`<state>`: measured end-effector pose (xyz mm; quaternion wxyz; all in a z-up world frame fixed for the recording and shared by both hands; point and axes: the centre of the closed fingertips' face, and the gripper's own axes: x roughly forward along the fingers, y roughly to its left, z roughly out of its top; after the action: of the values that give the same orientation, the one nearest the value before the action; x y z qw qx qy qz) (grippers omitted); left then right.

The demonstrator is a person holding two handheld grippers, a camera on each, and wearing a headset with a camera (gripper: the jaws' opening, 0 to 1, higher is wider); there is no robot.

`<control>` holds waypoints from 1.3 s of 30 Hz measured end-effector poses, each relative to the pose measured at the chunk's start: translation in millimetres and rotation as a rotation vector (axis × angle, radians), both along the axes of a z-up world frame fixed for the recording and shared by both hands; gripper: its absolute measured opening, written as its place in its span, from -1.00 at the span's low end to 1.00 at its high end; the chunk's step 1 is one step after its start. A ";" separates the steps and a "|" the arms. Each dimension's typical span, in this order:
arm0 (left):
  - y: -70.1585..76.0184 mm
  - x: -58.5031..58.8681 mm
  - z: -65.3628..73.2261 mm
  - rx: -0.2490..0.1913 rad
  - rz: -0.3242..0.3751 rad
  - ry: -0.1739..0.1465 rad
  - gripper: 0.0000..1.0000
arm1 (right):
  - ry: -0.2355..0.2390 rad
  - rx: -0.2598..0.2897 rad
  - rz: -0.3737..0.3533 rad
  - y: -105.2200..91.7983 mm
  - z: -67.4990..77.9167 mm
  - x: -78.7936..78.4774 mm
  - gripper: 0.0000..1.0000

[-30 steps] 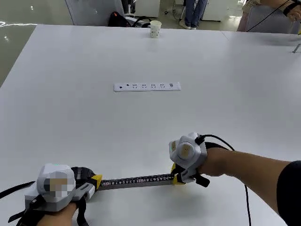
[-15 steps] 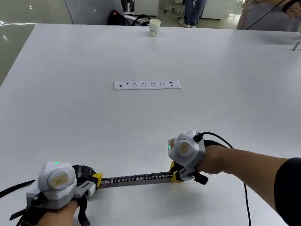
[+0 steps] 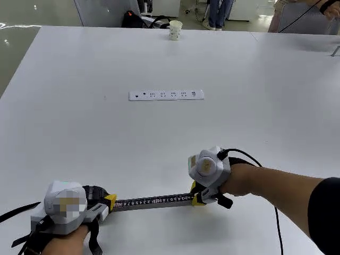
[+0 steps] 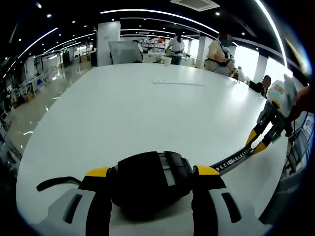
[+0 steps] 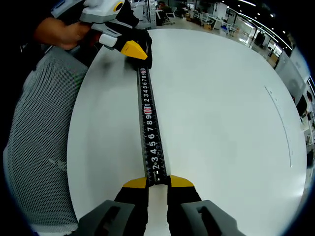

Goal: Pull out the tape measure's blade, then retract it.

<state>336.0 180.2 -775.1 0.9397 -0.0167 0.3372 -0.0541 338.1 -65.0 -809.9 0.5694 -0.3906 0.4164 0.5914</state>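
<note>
Head view: white counter [image 3: 159, 143], work at the near edge. The left claw [image 3: 101, 200] is clenched on the black tape measure case [image 3: 94, 194]. In the left gripper view the yellow-tipped jaws of this claw [image 4: 153, 173] press either flank of the case [image 4: 147, 194], which rests low on the counter surface. The dark blade with white numerals [image 3: 154, 202] runs straight out of the case to the right, lying flat on or just above the counter; I cannot tell which. The right claw [image 3: 197, 197] is closed on the blade's free end. In the right gripper view its yellow tips [image 5: 157, 183] pinch the blade [image 5: 149, 123] at the low numerals, and the blade runs away in a straight line to the case in the other claw. A white power strip [image 3: 166, 96] lies well apart near mid-counter, and a white paper cup [image 3: 175, 31] stands at the far edge; neither is in the working line. Judgement: the pull-out step is in hand, with a short length of blade exposed and the two claws well apart. The next move calls for either drawing the right claw further along the same line, or, if this extension suffices, walking it back toward the case with the pinch kept on. Risk: letting the tip go early would let the blade snap home and whip.
</note>
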 end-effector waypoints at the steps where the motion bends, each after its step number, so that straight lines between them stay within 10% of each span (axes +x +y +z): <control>1: 0.0 -0.1 0.0 0.000 0.000 0.001 0.23 | 0.001 0.000 0.001 0.7 -0.2 0.3 -0.80; 39: -0.3 0.3 -0.1 0.001 0.000 0.003 0.22 | -0.002 0.007 -0.008 12.9 0.7 -1.5 -0.79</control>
<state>336.4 179.9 -775.3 0.9392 -0.0166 0.3386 -0.0539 336.6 -52.1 -809.2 0.5735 -0.3875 0.4155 0.5902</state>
